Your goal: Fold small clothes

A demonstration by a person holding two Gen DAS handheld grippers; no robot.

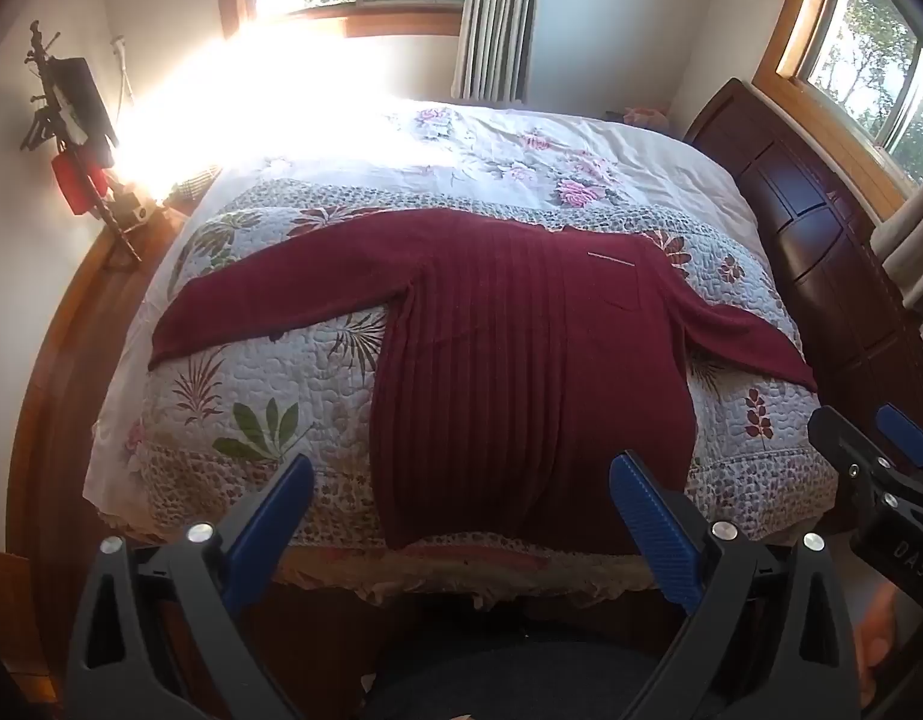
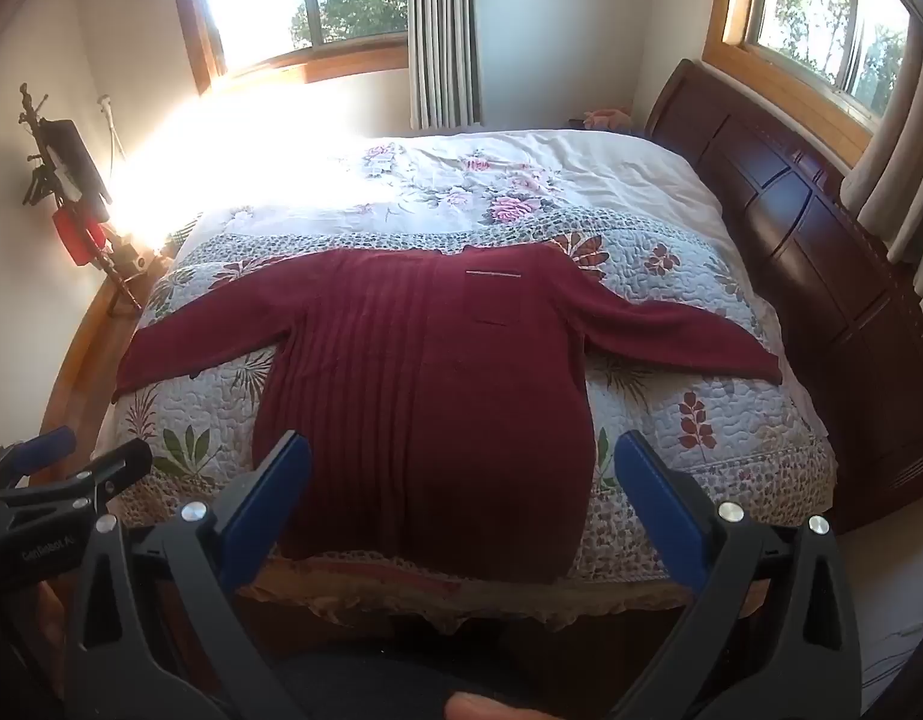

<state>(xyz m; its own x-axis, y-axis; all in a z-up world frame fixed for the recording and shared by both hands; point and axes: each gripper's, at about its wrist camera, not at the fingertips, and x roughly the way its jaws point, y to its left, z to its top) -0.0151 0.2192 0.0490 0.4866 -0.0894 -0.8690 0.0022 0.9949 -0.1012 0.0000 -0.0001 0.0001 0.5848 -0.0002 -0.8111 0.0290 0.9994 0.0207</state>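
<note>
Left wrist view: the dark red ribbed knit sweater lies flat and unfolded on the floral quilted bed, collar at the far side, hem at the near edge, both sleeves spread outward. Its long axis runs straight away from the person, while the sleeves run crosswise. The left gripper hovers short of the hem, jaws spread wide and holding nothing; the hem's left corner lies just ahead, between the blue pads. In the right wrist view, the right gripper hangs likewise above the near edge, jaws wide apart and empty, with the hem's right corner near its right pad. Each gripper is thus nearer its own side of the garment, and the left sleeve and right sleeve both lie well beyond the jaws, so any first fold probably needs a forward reach.
</note>
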